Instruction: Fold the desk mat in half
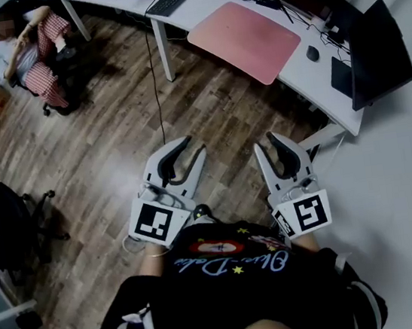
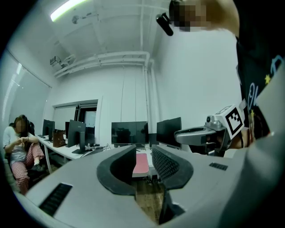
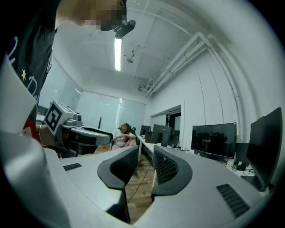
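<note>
The wooden floor (image 1: pixel 111 135) fills most of the head view's centre and left. The white desk (image 1: pixel 307 70) curves along the upper right. The pink desk mat (image 1: pixel 244 40) lies flat on it, well apart from your grippers. Your left gripper (image 1: pixel 192 148) and right gripper (image 1: pixel 266 144), lower centre, hang over the floor, jaws slightly spread, nothing between them.
</note>
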`<state>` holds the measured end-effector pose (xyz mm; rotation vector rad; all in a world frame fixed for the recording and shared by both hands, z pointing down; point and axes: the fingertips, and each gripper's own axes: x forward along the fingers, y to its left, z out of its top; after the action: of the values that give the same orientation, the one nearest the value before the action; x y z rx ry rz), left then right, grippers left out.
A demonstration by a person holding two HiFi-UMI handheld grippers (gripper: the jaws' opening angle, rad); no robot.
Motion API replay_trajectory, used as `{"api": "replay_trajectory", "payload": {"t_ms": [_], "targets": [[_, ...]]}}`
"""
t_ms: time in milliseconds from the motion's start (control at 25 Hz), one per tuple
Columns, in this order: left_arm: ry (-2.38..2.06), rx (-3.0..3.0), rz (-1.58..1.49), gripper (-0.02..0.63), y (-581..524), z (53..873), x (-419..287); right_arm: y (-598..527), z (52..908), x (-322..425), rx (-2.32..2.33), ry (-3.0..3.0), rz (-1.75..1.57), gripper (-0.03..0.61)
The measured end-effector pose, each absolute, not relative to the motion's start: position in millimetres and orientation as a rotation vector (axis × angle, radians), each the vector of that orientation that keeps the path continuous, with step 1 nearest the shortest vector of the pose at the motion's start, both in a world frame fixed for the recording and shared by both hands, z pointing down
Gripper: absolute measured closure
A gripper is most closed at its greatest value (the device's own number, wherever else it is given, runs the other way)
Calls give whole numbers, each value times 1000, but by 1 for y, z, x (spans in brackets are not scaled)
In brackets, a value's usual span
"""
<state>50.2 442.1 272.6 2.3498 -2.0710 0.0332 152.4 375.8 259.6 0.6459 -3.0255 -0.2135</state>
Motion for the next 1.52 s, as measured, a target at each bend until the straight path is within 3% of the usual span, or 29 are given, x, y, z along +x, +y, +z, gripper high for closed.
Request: {"api": "replay_trajectory", "payload": {"t_ms": [720,1520], "targets": [[-2126,2267,66,483,453,297,-26,376,275,89,638,-2976,-235,449],[-2260,2121,232,483,334,303,-98,231,285,28,528,-3038,-168,448]]}}
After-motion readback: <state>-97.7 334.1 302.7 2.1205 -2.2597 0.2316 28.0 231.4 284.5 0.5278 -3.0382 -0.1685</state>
